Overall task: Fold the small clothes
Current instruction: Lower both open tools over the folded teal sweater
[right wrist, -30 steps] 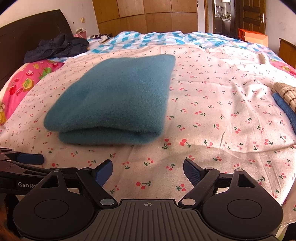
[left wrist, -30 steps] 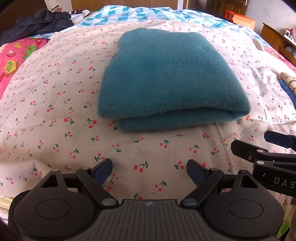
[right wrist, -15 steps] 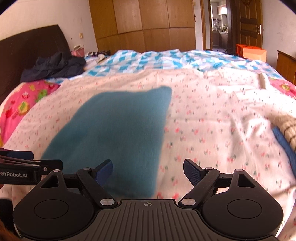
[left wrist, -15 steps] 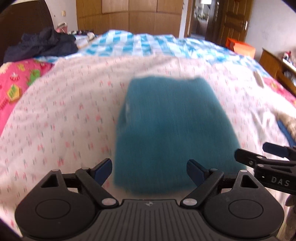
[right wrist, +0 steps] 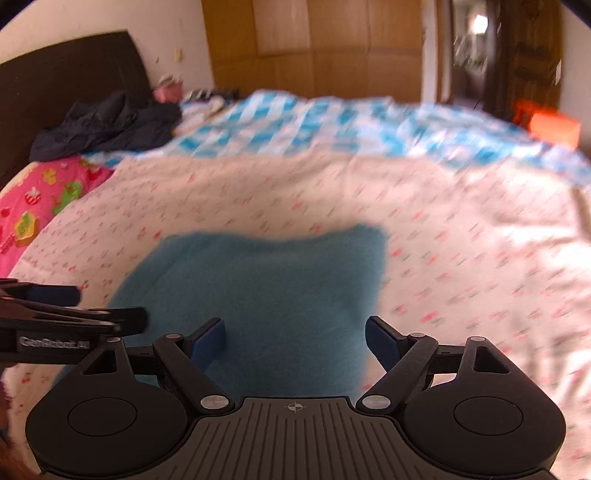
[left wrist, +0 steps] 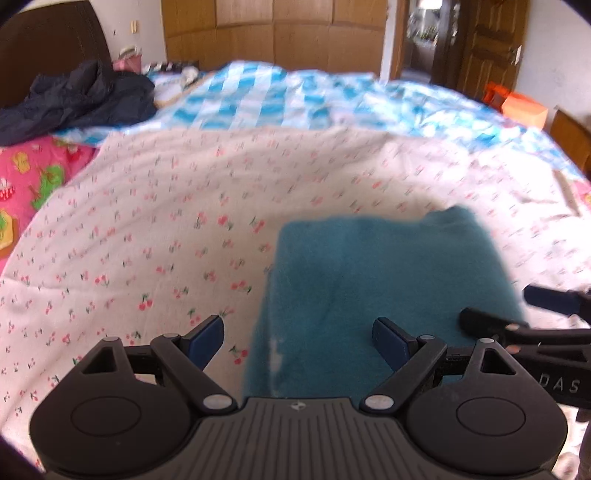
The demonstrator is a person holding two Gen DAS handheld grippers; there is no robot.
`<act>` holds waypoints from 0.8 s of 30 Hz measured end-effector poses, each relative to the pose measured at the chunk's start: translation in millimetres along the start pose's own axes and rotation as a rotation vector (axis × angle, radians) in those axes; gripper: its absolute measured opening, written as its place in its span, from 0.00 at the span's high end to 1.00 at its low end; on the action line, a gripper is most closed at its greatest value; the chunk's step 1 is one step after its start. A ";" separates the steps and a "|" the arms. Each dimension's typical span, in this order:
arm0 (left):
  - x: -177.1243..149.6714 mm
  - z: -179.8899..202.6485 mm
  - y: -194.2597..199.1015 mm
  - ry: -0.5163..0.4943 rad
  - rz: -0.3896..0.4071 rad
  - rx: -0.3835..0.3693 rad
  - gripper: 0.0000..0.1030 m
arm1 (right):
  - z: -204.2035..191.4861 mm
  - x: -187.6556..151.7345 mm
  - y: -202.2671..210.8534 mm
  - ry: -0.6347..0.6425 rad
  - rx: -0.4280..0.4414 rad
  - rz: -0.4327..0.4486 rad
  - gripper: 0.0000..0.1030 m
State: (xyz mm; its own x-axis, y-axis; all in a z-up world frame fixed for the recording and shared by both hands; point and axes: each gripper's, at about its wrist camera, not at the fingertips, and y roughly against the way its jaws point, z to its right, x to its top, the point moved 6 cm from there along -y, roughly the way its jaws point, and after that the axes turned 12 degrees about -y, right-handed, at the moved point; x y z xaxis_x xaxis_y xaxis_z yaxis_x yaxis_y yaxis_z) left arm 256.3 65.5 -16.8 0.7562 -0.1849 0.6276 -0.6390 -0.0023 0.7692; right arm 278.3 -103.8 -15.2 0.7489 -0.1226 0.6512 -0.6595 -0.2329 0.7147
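Spread over the bed, a white sheet printed with small red cherries (left wrist: 155, 236) fills most of both views, and its print is blurred. Nearest in the left wrist view, the left gripper (left wrist: 297, 341) has its two blue-padded fingers well apart, with nothing between them. The right gripper (right wrist: 294, 339) is the same, spread wide and holding nothing. Under both lies one folded teal fleece garment (right wrist: 266, 295) on the cherry sheet. Its near edge is hidden behind the gripper bodies, and its outline is soft from blur, so the layers cannot be counted. Each gripper also shows partly in the other camera, cut off at the frame edge. Farther away lie one blue and white checked blanket (left wrist: 280, 96), one pink printed cloth (left wrist: 33, 177) on the left, and one dark crumpled jacket (left wrist: 77, 99). Behind them stand wooden wardrobe doors (left wrist: 273, 33).
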 end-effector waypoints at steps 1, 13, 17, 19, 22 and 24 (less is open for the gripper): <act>-3.5 -3.2 -5.1 0.010 -0.010 0.007 0.09 | -2.9 -1.6 -4.9 0.011 -0.012 0.005 0.13; -15.6 -43.9 -26.5 0.122 -0.030 -0.109 0.05 | -24.1 1.8 -28.9 -0.019 -0.056 -0.010 0.03; -20.6 -38.3 -12.8 0.065 -0.018 -0.069 0.05 | -25.0 -3.4 -21.7 -0.009 -0.059 0.031 0.02; -22.0 -36.9 -2.1 0.056 -0.002 -0.058 0.05 | -20.3 -0.3 -10.3 -0.011 -0.036 0.028 0.02; -25.4 -39.3 12.1 0.065 0.011 -0.058 0.06 | -9.1 1.7 18.5 -0.011 0.018 0.042 0.04; -28.0 -39.7 17.7 0.053 0.011 -0.068 0.06 | 2.9 -1.9 37.1 -0.017 0.039 0.050 0.03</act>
State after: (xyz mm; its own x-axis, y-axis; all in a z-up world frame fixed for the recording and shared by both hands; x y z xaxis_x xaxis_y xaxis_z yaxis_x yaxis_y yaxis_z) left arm 229.5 109.6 -16.0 0.7570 -0.1326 0.6399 -0.6374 0.0660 0.7677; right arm 252.6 -115.0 9.3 0.7163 -0.1518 0.6810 -0.6934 -0.2632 0.6707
